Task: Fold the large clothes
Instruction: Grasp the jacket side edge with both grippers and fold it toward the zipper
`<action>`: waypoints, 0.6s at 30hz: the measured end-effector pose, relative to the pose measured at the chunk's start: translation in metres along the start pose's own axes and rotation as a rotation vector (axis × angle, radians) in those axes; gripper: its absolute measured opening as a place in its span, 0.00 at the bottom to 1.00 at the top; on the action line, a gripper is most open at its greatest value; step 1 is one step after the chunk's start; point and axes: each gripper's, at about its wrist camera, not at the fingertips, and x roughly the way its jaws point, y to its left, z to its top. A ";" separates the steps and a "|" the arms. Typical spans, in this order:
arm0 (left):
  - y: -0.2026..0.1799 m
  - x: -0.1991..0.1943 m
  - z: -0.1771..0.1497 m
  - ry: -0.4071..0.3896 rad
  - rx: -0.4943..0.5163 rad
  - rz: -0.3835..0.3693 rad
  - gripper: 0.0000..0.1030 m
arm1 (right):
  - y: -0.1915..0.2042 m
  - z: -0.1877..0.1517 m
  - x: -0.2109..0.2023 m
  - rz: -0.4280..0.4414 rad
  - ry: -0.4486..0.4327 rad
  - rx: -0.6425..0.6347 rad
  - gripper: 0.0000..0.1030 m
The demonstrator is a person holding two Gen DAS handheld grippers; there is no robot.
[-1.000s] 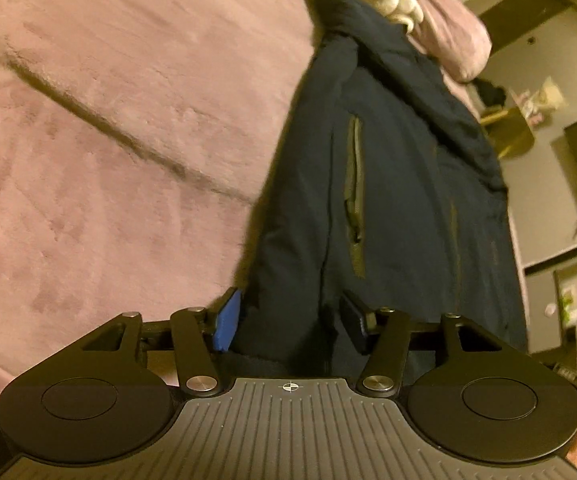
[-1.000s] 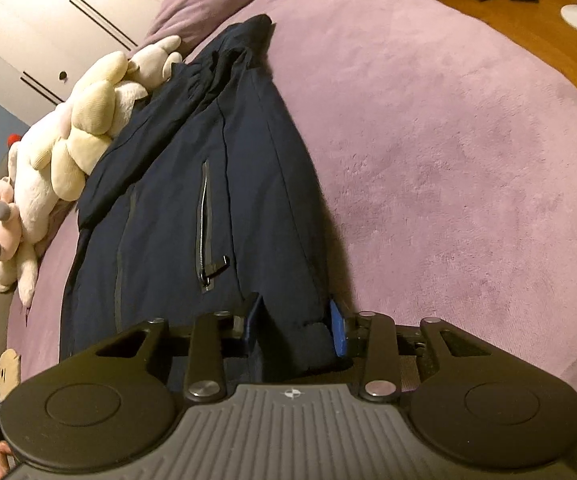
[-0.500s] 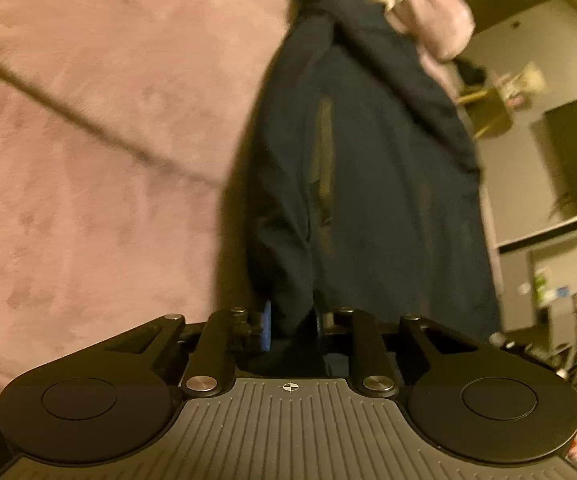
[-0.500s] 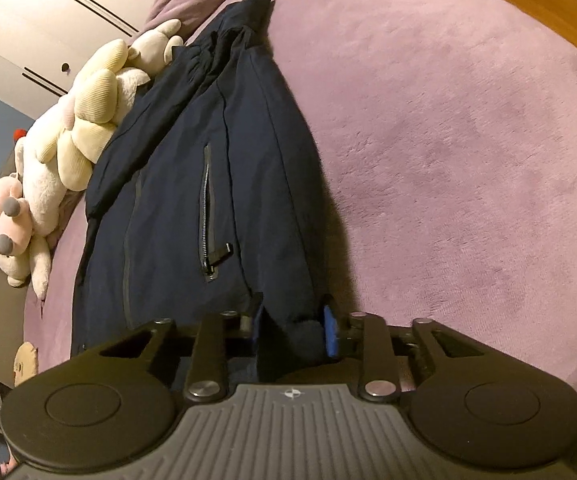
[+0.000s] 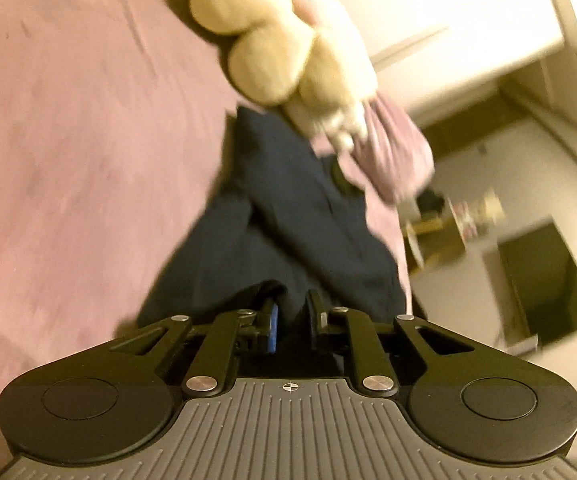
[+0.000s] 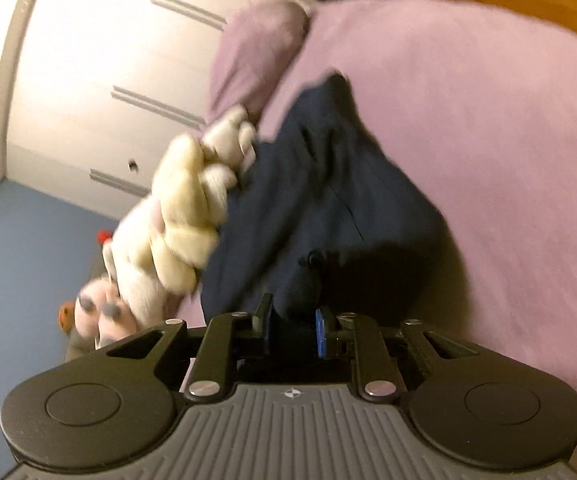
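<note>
Item: dark navy jacket point(image 5: 288, 216), a large garment laid lengthwise on the mauve bed cover point(image 5: 68, 140); its near hem is raised off the bed at both corners, the far collar end lies by the soft toys.
Left gripper point(image 5: 290, 322): jaws closing on a gathered fold of hem; cloth is seen pinched between the pads.
Right gripper point(image 6: 292, 326): jaws closing likewise, a bunch of hem cloth clenched between the blue pads.
Risk, slip: only a thin bunch of thick fabric is taken at each corner; if the weight of the body drags as it is carried over, one corner is judged likely to pull free and the fold to fall skewed.
Risk, uneven fold: if one corner is carried further than the other, the hem would land askew on the collar end.
Risk, snag: the cream plush toy point(image 5: 288, 48) lies touching the jacket's far end; it could be swept or trapped under the folded layer.
Risk, sight: both views are blurred, so seam and zip positions cannot be told.
Edge, far: a mauve pillow point(image 6: 256, 52) sits just beyond the collar.
Edge, left-hand side: toys and the bed's side are close.
Open room: broad bare cover is offered beside the jacket in the right wrist view point(image 6: 468, 120), well apart from any object.
</note>
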 end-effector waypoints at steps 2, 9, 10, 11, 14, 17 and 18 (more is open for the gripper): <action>0.002 0.022 0.020 -0.040 -0.047 0.026 0.16 | 0.012 0.021 0.019 -0.022 -0.059 -0.007 0.18; 0.022 0.118 0.047 -0.005 -0.098 0.235 0.17 | 0.010 0.064 0.115 -0.196 -0.141 0.064 0.19; 0.027 0.127 0.046 -0.004 -0.107 0.250 0.17 | 0.008 0.065 0.130 -0.232 -0.135 0.063 0.20; 0.033 0.133 0.045 -0.001 -0.112 0.255 0.17 | 0.005 0.066 0.145 -0.274 -0.125 0.058 0.20; 0.043 0.138 0.043 -0.011 -0.146 0.232 0.20 | -0.011 0.066 0.172 -0.352 -0.099 0.073 0.20; 0.044 0.129 0.045 -0.032 -0.179 0.185 0.23 | -0.019 0.064 0.175 -0.341 -0.094 0.051 0.20; 0.041 0.119 0.046 -0.055 -0.169 0.161 0.27 | -0.017 0.065 0.174 -0.334 -0.084 0.038 0.21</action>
